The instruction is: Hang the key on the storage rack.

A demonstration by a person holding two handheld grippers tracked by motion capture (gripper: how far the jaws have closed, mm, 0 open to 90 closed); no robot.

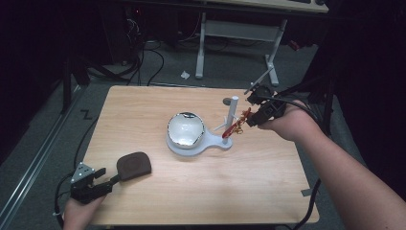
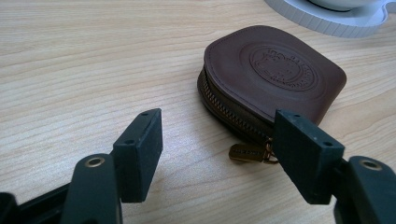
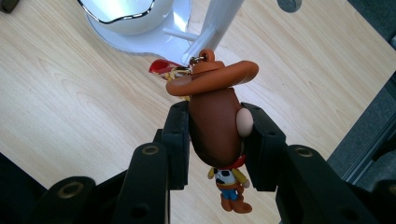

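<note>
High view: near the right middle, the right gripper (image 1: pixel 250 116) holds a small cowboy toy (image 1: pixel 239 122) by the white stand (image 1: pixel 230 120) on the worktop (image 1: pixel 268 182).

Left gripper view: the fingers (image 2: pixel 140 149) stand open, empty, by a brown pouch (image 2: pixel 275 79).

Right gripper view: fingers (image 3: pixel 264 140) squeeze the toy's head. It looks light and rubbery; the head is a good hold.

Light wood bench (image 1: pixel 158 201). Brown zip pouch (image 1: pixel 134 164) lies nr front-left corner. White stand base (image 1: pixel 210 142) w/ mirror bowl sits mid-bench, twd back-right. Small grey disc (image 1: pixel 226 101) nr back edge.
</note>
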